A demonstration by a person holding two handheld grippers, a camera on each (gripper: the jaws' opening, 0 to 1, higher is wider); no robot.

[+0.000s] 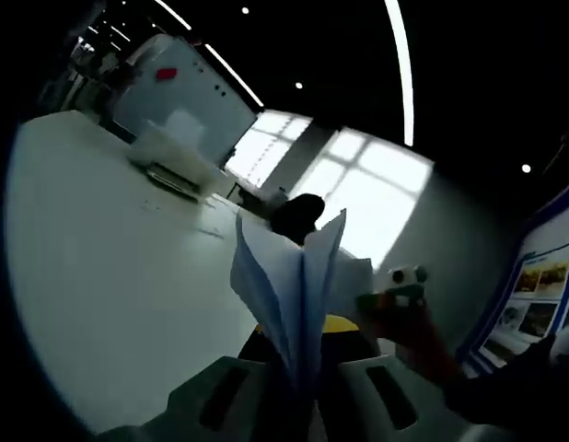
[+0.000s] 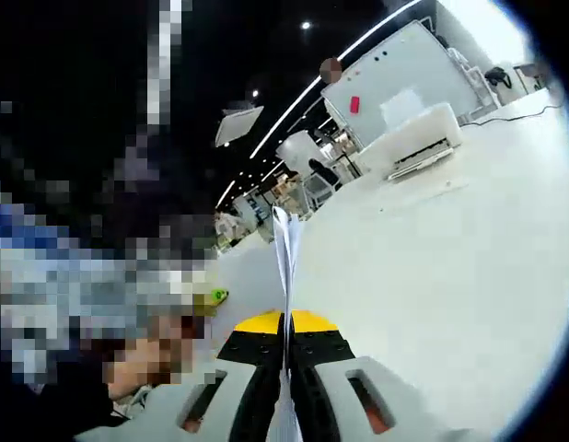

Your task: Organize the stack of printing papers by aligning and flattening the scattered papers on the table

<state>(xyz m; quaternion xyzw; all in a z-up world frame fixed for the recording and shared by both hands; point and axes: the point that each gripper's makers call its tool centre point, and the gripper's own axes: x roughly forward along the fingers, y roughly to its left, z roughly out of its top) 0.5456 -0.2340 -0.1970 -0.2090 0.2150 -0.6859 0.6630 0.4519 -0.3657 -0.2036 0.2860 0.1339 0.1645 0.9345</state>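
Both grippers, left [image 1: 303, 391] and right [image 2: 286, 387], have their jaws clamped on the papers [image 1: 298, 276], lifted above the white surface [image 1: 110, 267]

Thin matt paper sheets [image 1: 298, 295] — smooth, matt white table [image 1: 110, 267]

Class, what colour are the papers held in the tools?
White, seen best in the left gripper view: papers.

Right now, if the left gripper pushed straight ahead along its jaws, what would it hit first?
Probably the other gripper, just past the paper stack the left gripper is clamping; depth is unclear.
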